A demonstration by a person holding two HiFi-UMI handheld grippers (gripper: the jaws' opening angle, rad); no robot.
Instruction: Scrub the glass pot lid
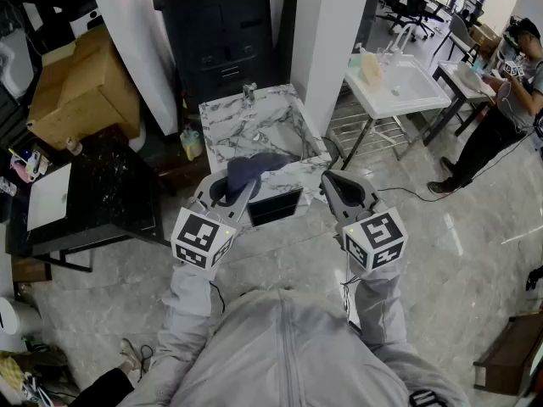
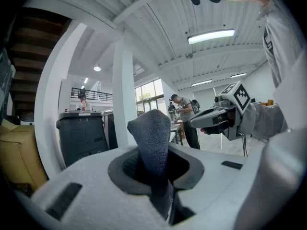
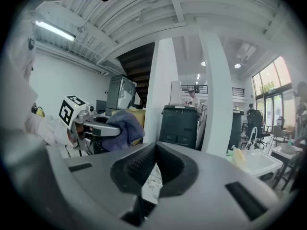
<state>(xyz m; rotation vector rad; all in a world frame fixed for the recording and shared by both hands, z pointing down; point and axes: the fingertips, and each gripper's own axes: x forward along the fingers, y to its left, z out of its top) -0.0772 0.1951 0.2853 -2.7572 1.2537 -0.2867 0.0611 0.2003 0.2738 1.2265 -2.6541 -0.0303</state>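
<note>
Right now my left gripper (image 1: 231,186) is clamped on a dark blue-grey cloth (image 2: 149,133), held at the near edge of the white marble-patterned sink counter (image 1: 254,130). My right gripper (image 3: 152,166), beside that counter too, is pinched together on nothing. No glass pot lid shows in any view, so I judge scrubbing not yet started, with finding the lid coming first.

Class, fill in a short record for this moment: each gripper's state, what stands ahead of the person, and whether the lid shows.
left gripper: shut on the dark cloth
right gripper: shut, nothing between its jaws
ahead: marble sink unit
glass pot lid: not seen in any view
scrubbing: not under way
</note>
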